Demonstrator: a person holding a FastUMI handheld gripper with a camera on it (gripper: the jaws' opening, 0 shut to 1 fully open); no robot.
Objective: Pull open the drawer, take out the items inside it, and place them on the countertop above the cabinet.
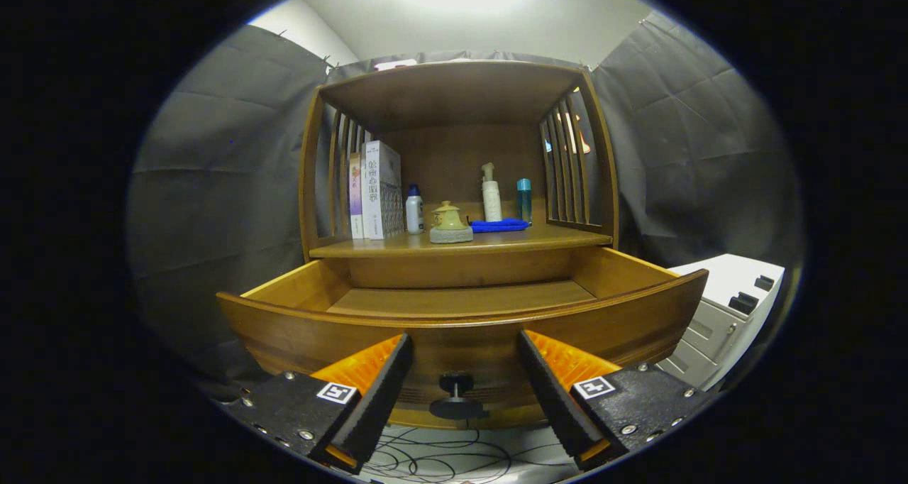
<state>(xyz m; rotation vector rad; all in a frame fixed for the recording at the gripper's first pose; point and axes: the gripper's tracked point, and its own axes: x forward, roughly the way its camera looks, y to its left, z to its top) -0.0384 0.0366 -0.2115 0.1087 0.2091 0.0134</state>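
The wooden drawer [461, 331] stands pulled out toward me; the part of its inside that I can see holds bare wood floor. Its small dark knob [455, 392] sits on the drawer front, between my fingers and slightly beyond them, untouched. My gripper [462, 370] is open, fingers spread wide on either side of the knob. Above the drawer, the cabinet countertop [546, 240] carries a small yellow lidded pot [450, 224], a folded blue cloth [500, 225], a white bottle with a blue cap [414, 211], a white pump bottle [491, 194] and a teal bottle [523, 199].
Books [376, 191] stand upright at the countertop's left end. Slatted wooden sides and a top board enclose the shelf space. A white cabinet with dark handles [723, 321] stands to the right of the drawer. Cables [454, 459] lie on the floor below the drawer.
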